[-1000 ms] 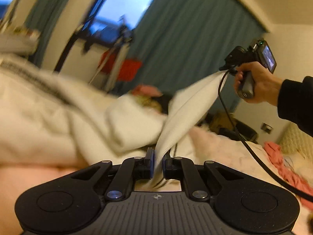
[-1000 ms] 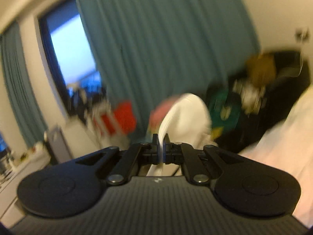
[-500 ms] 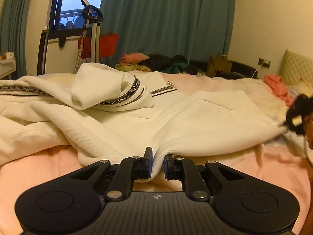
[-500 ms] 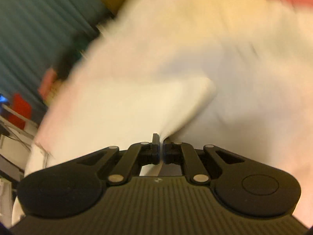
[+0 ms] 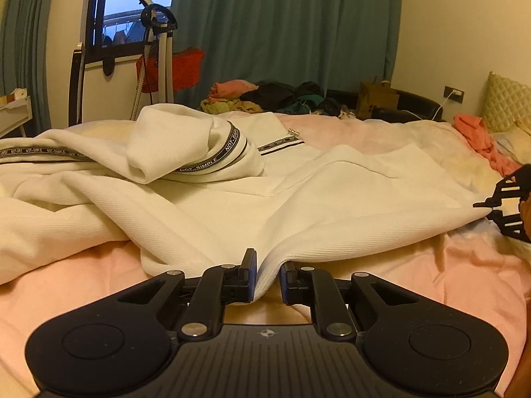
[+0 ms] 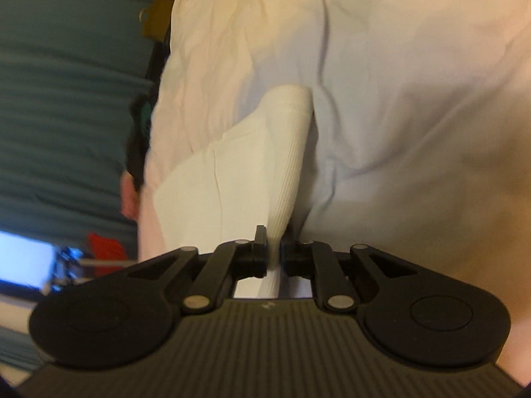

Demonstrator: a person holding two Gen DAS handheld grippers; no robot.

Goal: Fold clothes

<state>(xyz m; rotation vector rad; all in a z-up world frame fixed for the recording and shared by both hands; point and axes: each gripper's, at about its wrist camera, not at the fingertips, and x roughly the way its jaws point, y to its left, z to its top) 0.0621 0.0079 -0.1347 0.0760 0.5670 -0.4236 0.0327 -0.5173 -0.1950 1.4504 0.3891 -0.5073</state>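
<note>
A white hooded garment (image 5: pixel 232 199) with black lettered trim lies spread on the pink bed sheet (image 5: pixel 83 282). Its hood (image 5: pixel 186 146) is bunched at the back left. My left gripper (image 5: pixel 268 277) has its jaws slightly parted, with the ribbed hem between them at the near edge. My right gripper (image 6: pixel 273 252) also stands slightly parted around the hem's other corner (image 6: pixel 288 152). It shows at the far right of the left wrist view (image 5: pixel 491 207), low over the bed.
A pile of clothes (image 5: pixel 265 96) lies at the bed's far side before a teal curtain (image 5: pixel 282 23). A coral garment (image 5: pixel 481 139) and a pillow (image 5: pixel 504 106) are at the right. A stand with a red bag (image 5: pixel 166 66) is by the window.
Both grippers have swung the garment down from the air and laid it flat on the bed. Since then, both sets of jaws have parted a little around the hem.
</note>
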